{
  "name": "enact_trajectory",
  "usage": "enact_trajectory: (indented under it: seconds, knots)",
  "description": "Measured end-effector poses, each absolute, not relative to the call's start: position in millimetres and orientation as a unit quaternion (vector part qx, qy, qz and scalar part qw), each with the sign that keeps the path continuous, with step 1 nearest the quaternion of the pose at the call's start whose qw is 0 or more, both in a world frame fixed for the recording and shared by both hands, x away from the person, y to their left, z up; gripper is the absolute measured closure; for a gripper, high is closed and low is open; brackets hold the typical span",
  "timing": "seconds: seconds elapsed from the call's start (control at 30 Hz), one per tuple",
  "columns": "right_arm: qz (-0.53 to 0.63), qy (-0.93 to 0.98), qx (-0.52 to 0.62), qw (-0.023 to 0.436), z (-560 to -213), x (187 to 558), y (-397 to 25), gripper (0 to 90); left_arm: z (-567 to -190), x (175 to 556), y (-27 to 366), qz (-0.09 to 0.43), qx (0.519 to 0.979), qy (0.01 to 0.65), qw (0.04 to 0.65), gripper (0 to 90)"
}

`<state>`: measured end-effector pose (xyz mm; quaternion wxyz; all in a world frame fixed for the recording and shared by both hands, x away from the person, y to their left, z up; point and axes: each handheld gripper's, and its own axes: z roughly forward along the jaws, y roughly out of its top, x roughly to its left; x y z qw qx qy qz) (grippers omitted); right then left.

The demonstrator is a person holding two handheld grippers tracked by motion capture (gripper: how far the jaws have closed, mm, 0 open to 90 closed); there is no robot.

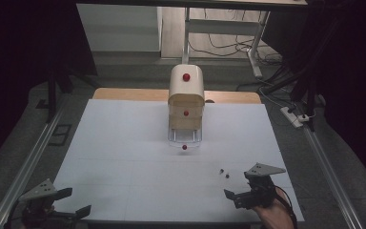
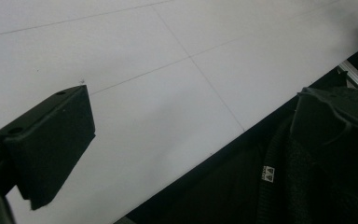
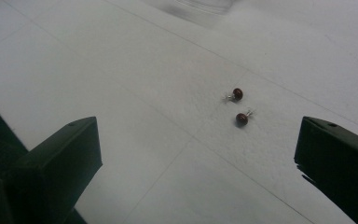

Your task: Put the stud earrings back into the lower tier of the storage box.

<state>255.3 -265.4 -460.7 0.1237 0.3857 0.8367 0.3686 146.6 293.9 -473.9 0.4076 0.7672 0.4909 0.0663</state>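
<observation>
Two small dark-red stud earrings (image 1: 224, 172) lie side by side on the white surface (image 1: 124, 157), near its front right corner and just apart from each other. In the right gripper view both earrings (image 3: 239, 107) rest between the two black jaws and a little ahead of them, each a round bead with a short silvery post sticking out to the side. Neither jaw touches them.

Close behind the earrings, toward the front edge, the right claw (image 1: 235, 194) hovers low over the surface with its jaws spread wide and nothing between them; in its own view the right claw (image 3: 198, 154) frames bare white surface and the two beads. A forearm (image 1: 274, 217) comes in from the bottom edge behind it, and a grey three-cornered plate sits on top of the gripper.

At the front left corner, well apart from the earrings, the left claw (image 1: 74, 202) is held at the surface's edge, its jaws likewise standing wide and empty. In the left gripper view one black jaw shows at the lower left over the plain surface, and a dark knitted sleeve (image 2: 326, 158) lies beyond the surface's edge.

Toward the middle of the far edge stands a small cream drawer cabinet (image 1: 186, 102) with a rounded top and red knobs. Its lowest drawer (image 1: 185, 138), clear-walled with a red knob at the front, is pulled out toward the person.
</observation>
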Motion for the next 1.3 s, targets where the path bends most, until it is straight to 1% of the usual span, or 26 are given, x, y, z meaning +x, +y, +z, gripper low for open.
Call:
enact_trajectory:
  seconds: [0.13,0.3,0.53,0.8,0.97,1.0,1.03,1.07,1.1,1.13,1.17,1.2,1.3]
  knots:
    - [0.36,0.839,0.389,0.128,-464,258,-263,0.0,-474,147,294,0.066,0.766,0.492,0.409,0.0]
    - [0.332,0.849,0.385,0.147,-471,267,-258,0.0,-474,147,294,0.065,0.765,0.492,0.409,0.0]
    - [0.333,0.847,0.392,0.139,-475,282,-258,0.0,-474,147,294,0.066,0.767,0.491,0.408,0.0]
    - [0.312,0.84,0.415,0.157,-482,306,-255,0.0,-474,147,294,0.067,0.768,0.489,0.409,0.0]
    - [0.299,0.84,0.421,0.167,-484,314,-257,0.0,-474,146,293,0.067,0.768,0.489,0.408,0.0]
    - [0.291,0.84,0.427,0.167,-486,318,-258,4.1,-474,147,294,0.066,0.768,0.489,0.408,0.0]
    - [0.291,0.84,0.427,0.167,-486,318,-258,4.1,-474,147,294,0.066,0.768,0.489,0.408,0.0]
    - [0.288,0.841,0.427,0.168,-487,319,-258,6.9,-474,147,294,0.066,0.768,0.489,0.408,0.0]
    - [0.285,0.844,0.424,0.165,-488,322,-258,18.4,-474,147,293,0.066,0.769,0.488,0.408,0.0]
    - [0.285,0.846,0.421,0.158,-488,323,-258,23.7,-474,147,293,0.066,0.769,0.488,0.408,0.0]
    - [0.285,0.846,0.421,0.158,-488,323,-258,23.7,-474,146,293,0.066,0.768,0.489,0.407,0.0]
    - [0.277,0.851,0.419,0.155,-489,326,-257,32.9,-474,146,293,0.066,0.769,0.489,0.407,0.0]
    - [0.268,0.856,0.418,0.142,-491,329,-254,41.2,-474,147,293,0.066,0.769,0.489,0.408,0.0]
